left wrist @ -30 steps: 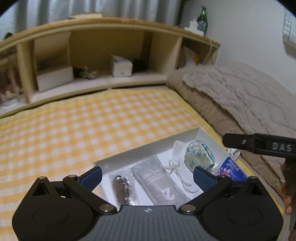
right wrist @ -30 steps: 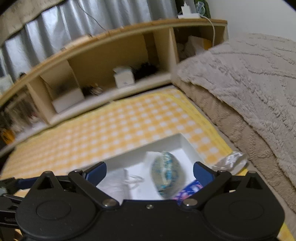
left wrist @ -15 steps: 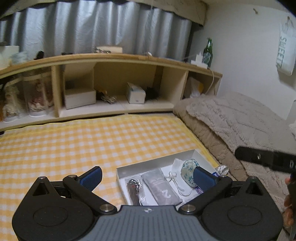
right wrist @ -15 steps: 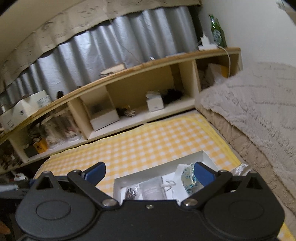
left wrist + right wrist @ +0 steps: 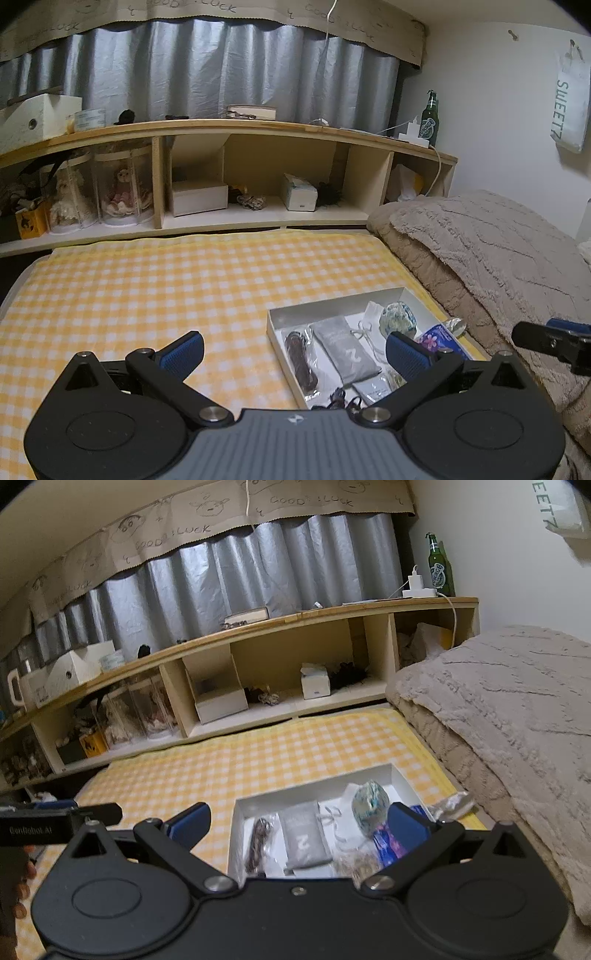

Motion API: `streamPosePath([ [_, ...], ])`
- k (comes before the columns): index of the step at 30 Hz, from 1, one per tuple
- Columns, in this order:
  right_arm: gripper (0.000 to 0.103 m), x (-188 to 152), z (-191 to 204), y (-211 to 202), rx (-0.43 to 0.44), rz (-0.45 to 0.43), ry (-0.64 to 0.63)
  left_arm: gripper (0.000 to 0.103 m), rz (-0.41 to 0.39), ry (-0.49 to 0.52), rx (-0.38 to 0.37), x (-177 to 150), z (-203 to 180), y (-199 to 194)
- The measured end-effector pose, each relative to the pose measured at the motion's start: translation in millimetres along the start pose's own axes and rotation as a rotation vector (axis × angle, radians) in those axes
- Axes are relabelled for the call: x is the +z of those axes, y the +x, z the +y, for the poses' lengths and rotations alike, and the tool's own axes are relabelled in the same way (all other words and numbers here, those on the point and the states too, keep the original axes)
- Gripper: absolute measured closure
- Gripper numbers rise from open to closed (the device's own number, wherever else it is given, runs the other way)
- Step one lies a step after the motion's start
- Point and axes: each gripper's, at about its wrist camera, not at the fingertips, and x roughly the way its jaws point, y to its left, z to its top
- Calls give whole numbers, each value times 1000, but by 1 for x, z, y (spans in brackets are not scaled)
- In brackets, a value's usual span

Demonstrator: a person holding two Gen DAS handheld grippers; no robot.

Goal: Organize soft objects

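Note:
A white shallow box (image 5: pixel 325 307) (image 5: pixel 314 787) lies on the yellow checked bedsheet (image 5: pixel 166 280). In it are a grey pouch (image 5: pixel 345 349) (image 5: pixel 304 836), a blue-and-white floral pouch (image 5: pixel 399 318) (image 5: pixel 370 806), a dark item in clear wrap (image 5: pixel 301 360) (image 5: pixel 258 840), white cord and small packets. A purple floral packet (image 5: pixel 437 341) (image 5: pixel 386 842) lies at its right edge. My left gripper (image 5: pixel 293 352) is open and empty, above and short of the box. My right gripper (image 5: pixel 299 821) is open and empty, above the box's near side.
A wooden headboard shelf (image 5: pixel 258 173) with boxes, dolls in clear cases and a green bottle (image 5: pixel 429 120) runs along the back. A folded beige blanket (image 5: pixel 487 258) (image 5: pixel 509 716) lies right of the box. A crumpled clear wrapper (image 5: pixel 452 804) lies beside the box.
Both grippers have pulled back and up from the box, so it looks smaller and lower in both views. Both stay open and empty.

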Motion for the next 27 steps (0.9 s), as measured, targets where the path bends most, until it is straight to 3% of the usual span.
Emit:
streamPosePath([
  [10,0,-35,12,-23,-31,7,-66,0,32,26,10,-42,2,-12],
  [27,0,-75,23,-27,-150,22,-96,0,48,37,41,-78,5,-22],
])
